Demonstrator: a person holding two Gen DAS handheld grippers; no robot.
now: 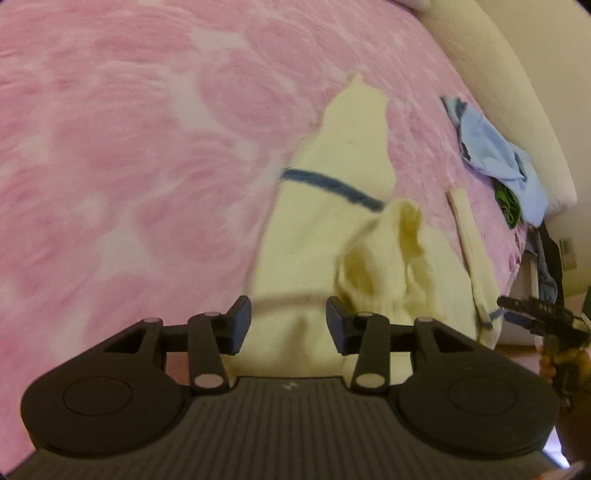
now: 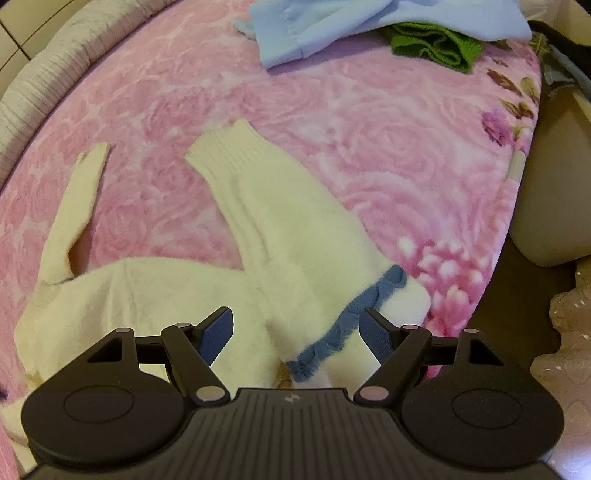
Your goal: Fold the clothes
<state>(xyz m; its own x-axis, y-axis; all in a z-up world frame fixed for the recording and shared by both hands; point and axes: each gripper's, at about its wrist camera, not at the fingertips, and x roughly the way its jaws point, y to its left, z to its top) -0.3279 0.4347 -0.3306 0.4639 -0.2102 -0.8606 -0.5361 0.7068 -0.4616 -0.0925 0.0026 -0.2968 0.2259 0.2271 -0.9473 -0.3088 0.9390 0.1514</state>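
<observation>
The left gripper [image 1: 289, 325] sits at the lower centre of its view with the jaws partly apart and nothing clamped; the blue pads [image 1: 241, 317] stand clear of the fabric, which lies below and between them. Directly beyond the fingertips is the cream sweater [image 1: 332, 206], blurred, with a raised fold of cloth just above the right-hand pad and a blue knitted stripe [image 1: 332, 184] crossing its body. The garment extends toward the upper centre of the frame over the pink floral blanket [image 1: 129, 147]. A pile of light blue clothing [image 1: 495, 147] lies at the right edge, with a green item [image 1: 511, 203] beside it. The right gripper [image 2: 298, 332] occupies the lower centre of its own view, jaws spread wide and empty. Under it lies the same sweater [image 2: 280, 229]: one sleeve with a ribbed cuff runs toward the upper left, a second sleeve lies at the far left, and the blue stripe [image 2: 343, 325] passes between the pads. The light blue clothing [image 2: 332, 26] and green item [image 2: 436, 48] rest along the top edge.
</observation>
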